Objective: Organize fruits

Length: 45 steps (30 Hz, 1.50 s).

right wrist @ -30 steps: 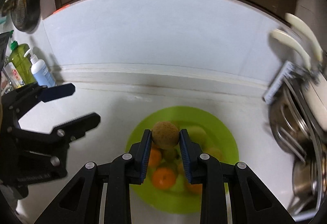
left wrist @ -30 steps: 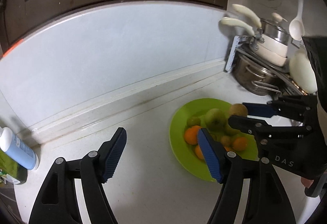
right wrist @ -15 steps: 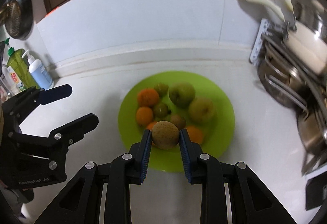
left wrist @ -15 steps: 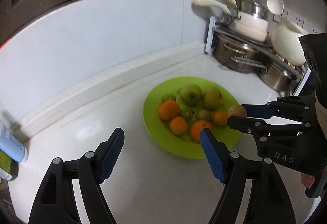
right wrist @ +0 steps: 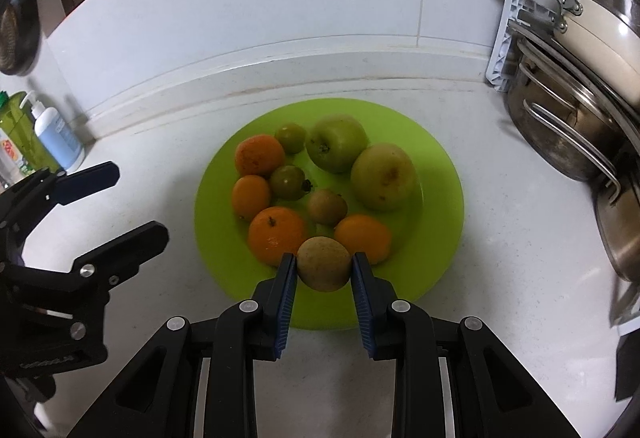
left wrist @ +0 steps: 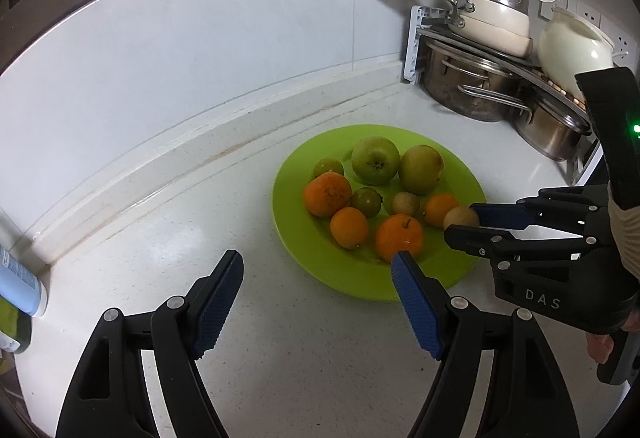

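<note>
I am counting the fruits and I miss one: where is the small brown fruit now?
The right gripper holds the brown fruit between its pads, at the near edge of the green plate, just in front of two oranges.

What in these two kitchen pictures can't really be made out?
- Left wrist view: the brown fruit in the right gripper is half hidden behind its black fingers.
- Right wrist view: whether that fruit touches the green plate is unclear; it covers the spot below.
- Both views: the blue-labelled bottle is too small to read, and cut off by the left edge in the left wrist view.
- Right wrist view: the pots run off the right edge.
</note>
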Each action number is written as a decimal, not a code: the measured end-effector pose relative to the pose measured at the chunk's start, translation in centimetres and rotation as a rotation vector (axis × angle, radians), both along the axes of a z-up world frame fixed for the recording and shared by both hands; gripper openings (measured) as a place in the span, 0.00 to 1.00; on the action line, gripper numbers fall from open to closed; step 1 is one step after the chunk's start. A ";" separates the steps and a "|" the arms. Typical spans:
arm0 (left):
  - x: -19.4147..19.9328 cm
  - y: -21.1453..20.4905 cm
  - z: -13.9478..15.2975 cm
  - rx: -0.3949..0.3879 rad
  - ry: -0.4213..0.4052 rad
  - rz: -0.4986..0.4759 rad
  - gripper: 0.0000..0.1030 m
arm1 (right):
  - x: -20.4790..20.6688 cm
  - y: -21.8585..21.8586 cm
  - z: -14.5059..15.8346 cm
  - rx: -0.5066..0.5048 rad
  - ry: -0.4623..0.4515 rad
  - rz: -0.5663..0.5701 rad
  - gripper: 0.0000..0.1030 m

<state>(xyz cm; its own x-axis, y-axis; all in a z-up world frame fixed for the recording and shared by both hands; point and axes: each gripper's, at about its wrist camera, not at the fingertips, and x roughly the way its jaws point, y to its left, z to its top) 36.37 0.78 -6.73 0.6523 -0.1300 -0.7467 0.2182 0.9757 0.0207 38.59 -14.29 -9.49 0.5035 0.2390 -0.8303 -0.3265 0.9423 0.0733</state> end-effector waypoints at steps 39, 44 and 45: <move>-19.7 0.8 8.6 -0.042 -0.275 -0.090 1.00 | -24.5 -1.1 10.2 0.004 -0.358 -0.311 0.72; -23.0 0.3 9.4 -0.060 -0.284 -0.062 1.00 | -27.8 -1.9 11.2 0.020 -0.379 -0.293 0.77; -23.9 0.2 9.6 -0.062 -0.289 -0.051 1.00 | -28.4 -2.0 11.4 0.019 -0.382 -0.288 0.78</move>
